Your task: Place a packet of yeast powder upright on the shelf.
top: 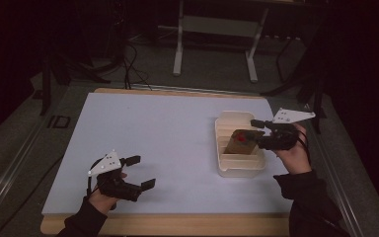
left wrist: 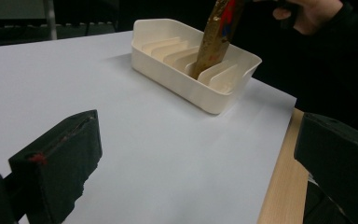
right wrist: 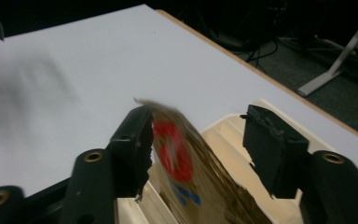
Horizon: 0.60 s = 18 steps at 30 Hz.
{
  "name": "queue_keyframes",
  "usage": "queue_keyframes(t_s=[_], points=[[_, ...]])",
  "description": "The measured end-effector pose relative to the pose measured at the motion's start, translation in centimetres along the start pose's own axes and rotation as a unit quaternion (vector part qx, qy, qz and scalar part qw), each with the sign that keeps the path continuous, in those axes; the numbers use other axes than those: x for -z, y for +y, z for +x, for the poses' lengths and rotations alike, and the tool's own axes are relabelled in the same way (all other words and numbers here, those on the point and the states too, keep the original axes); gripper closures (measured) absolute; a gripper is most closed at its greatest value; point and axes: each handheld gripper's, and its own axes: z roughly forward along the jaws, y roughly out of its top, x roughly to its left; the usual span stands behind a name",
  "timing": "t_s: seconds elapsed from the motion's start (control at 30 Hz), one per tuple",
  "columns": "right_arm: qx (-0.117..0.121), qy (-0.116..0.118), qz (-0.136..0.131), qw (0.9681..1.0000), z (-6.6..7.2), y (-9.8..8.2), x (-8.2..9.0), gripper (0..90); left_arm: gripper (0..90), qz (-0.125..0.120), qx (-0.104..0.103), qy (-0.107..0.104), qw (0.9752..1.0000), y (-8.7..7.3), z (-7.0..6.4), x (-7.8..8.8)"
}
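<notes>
A cream slotted tray (top: 239,170) stands on the right side of the white table top. A brown card packet (top: 239,143) with a red and a blue mark stands tilted in one of its slots. My right gripper (top: 254,129) reaches over the tray from the right, its jaws apart on either side of the packet's top. In the right gripper view the packet (right wrist: 177,154) leans against the left jaw, and a gap separates it from the right jaw. My left gripper (top: 142,172) rests open near the front left, with nothing between its jaws. The left gripper view shows the tray (left wrist: 200,93) and the packet (left wrist: 214,37) ahead.
The white sheet (top: 158,133) covers a wooden table whose edge (top: 177,224) runs along the front. Beyond the table are a dark floor, the white legs of a desk (top: 178,54) and cables (top: 133,64).
</notes>
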Motion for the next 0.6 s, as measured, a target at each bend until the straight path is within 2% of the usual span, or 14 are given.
queue_keyframes(t_s=[0.3,0.4,0.6], points=[[0.005,-0.007,-0.014,0.9999,2.0,1.8,0.6,32.8,1.4,0.001,-0.002,0.001,1.0000,-0.1,-0.1,-0.1],[0.005,-0.012,-0.015,0.9998,2.7,2.2,0.5,28.7,1.4,-0.001,-0.001,0.002,1.0000,-0.1,-0.1,0.0],[0.008,-0.009,-0.018,0.9998,4.1,2.5,0.6,25.1,1.4,-0.002,-0.002,0.001,1.0000,-0.1,-0.1,0.0]])
